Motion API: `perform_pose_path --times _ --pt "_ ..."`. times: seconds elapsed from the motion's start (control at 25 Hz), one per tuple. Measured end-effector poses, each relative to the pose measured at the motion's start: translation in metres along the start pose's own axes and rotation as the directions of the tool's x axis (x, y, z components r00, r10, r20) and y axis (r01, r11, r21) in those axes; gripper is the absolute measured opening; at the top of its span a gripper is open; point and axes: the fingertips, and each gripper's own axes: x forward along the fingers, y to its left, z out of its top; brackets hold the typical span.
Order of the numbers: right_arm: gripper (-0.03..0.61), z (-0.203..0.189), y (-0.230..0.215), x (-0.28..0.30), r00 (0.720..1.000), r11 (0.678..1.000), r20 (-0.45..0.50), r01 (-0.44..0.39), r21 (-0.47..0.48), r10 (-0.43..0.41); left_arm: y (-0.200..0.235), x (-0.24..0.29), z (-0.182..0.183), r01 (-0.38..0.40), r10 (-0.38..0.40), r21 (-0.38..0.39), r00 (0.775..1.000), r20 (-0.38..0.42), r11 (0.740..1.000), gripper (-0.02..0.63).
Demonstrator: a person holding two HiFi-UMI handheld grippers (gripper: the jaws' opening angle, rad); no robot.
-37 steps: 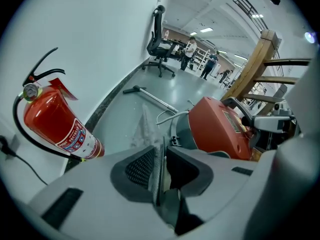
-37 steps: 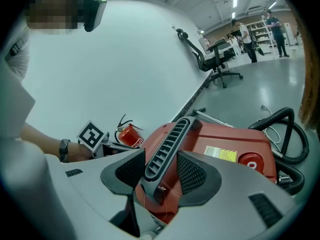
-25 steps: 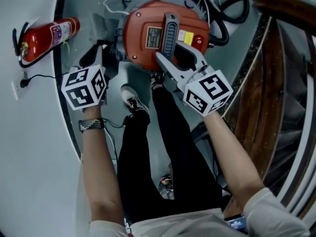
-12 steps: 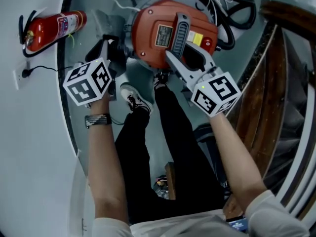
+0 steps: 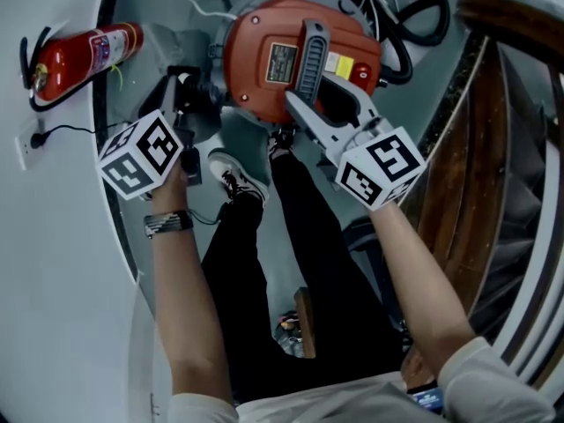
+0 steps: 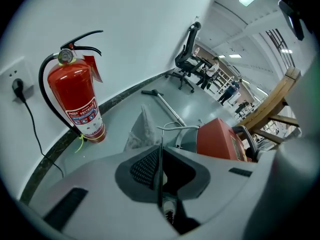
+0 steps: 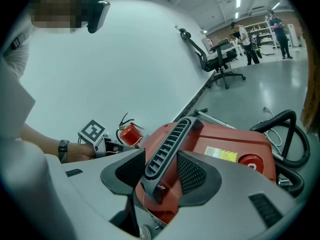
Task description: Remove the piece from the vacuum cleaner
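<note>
So the left hand-held gripper (image 5: 179, 95) has just squeezed shut on nothing, with the black side piece (image 5: 204, 86) right beside its tips on the vacuum cleaner (image 5: 264, 60) side, while the right hand-held gripper (image 7: 162, 173) is clamped on the handle (image 7: 170, 136), farther off.

Wall (image 5: 53, 263) and extinguisher (image 5: 75, 55) close the left edge of the floor (image 6: 210, 101); a crumpled sheet (image 6: 141, 129) crowds the narrow gap to the vacuum (image 5: 260, 86). Hose (image 5: 403, 55) and woodwork (image 5: 485, 148) block the right. Beyond the vacuum, past a wand (image 6: 167, 109), the floor lies open. The right gripper (image 7: 162, 174) clamps the handle (image 7: 172, 139) on top.
</note>
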Motion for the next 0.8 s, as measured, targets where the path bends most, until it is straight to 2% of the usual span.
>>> perform_pose_path --times 0.4,0.6,0.68,0.8 --pt "0.206 0.0005 -0.0002 -0.0008 1.0 1.0 0.004 0.005 -0.002 -0.005 0.0047 -0.0007 0.0007 0.037 -0.034 -0.122 0.999 0.024 0.992 0.026" --pt "0.206 -0.0006 0.0002 -0.0006 1.0 1.0 -0.007 -0.004 -0.006 0.004 0.0079 -0.0009 0.0006 0.069 -0.061 -0.21 0.997 0.041 0.975 0.026" --pt "0.207 -0.0006 0.0004 -0.0006 1.0 1.0 -0.007 -0.006 -0.008 0.006 0.0078 -0.0008 0.0007 0.062 -0.058 -0.176 0.998 0.031 0.982 0.026" --pt "0.207 -0.0003 -0.0001 -0.0006 1.0 1.0 -0.002 -0.004 -0.012 0.004 0.0052 -0.0002 0.0001 0.045 -0.044 -0.083 0.999 0.017 0.996 0.029"
